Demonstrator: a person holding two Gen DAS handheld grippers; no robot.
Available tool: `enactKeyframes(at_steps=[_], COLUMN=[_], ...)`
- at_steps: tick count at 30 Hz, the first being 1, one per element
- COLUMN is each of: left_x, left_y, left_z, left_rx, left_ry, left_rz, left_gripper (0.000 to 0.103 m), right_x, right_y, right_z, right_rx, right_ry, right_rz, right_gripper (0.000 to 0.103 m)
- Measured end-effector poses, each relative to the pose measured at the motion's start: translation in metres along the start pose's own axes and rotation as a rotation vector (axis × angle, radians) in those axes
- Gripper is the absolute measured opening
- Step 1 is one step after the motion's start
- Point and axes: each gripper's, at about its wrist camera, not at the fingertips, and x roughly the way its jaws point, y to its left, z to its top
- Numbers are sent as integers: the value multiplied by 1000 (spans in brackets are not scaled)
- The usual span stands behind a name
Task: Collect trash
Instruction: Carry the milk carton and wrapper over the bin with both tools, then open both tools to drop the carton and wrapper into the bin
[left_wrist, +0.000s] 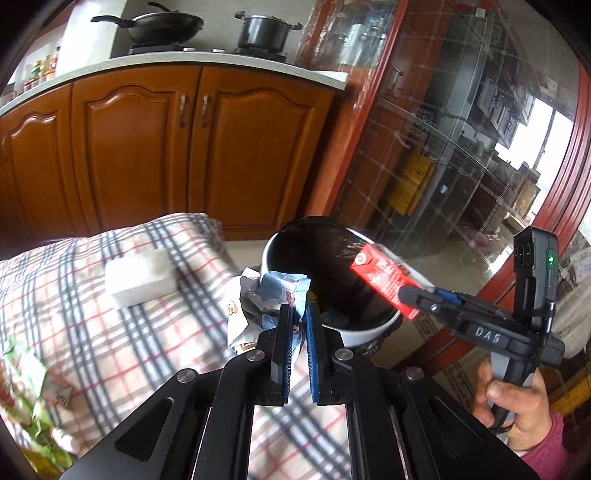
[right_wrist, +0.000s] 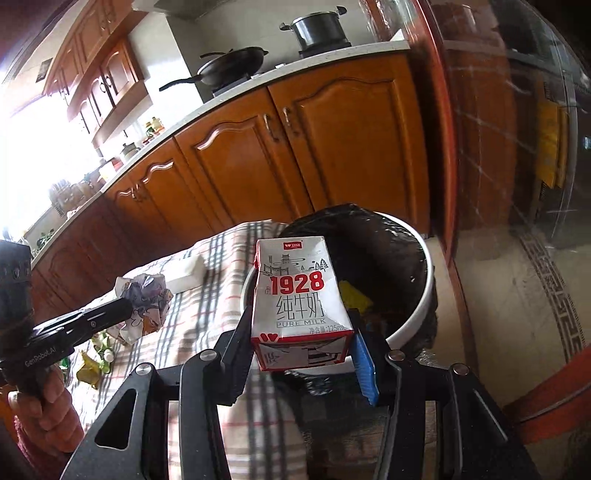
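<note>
My left gripper (left_wrist: 298, 314) is shut on a crumpled printed wrapper (left_wrist: 258, 295) and holds it at the near rim of the trash bin (left_wrist: 280, 240), a white bin with a black liner. The wrapper also shows in the right wrist view (right_wrist: 146, 299), above the table's checked cloth. My right gripper (right_wrist: 301, 354) is shut on a small red and white milk carton (right_wrist: 299, 302) marked 1928, held over the bin (right_wrist: 424, 291). In the left wrist view the carton (left_wrist: 384, 277) hangs over the bin's right side. Some trash lies inside the bin.
A table with a checked cloth (left_wrist: 110, 314) stands left of the bin. A white sponge block (left_wrist: 138, 277) lies on it, and green and yellow wrappers (right_wrist: 92, 362) near its front edge. Wooden kitchen cabinets (left_wrist: 166, 140) stand behind, a glass door (left_wrist: 461, 147) to the right.
</note>
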Motion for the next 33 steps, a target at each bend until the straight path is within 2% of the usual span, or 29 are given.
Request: enactKeyframes(at_steps=[9,21,33], left_x=[60,116,131], left_y=[-10,-22,-26], left_z=[35,53,57], left_rx=[9,23,25], left_ry=[40,91,129], left_rz=[-35,-30,-28], left_gripper=[6,7,7], right_x=[18,32,44], right_y=[-19,-39,-46], right_z=[16,25,31], right_rx=[-7,0,3], right_ry=[29,58,83], right_rz=[-24,-54,-56], right_gripper=[48,48,48])
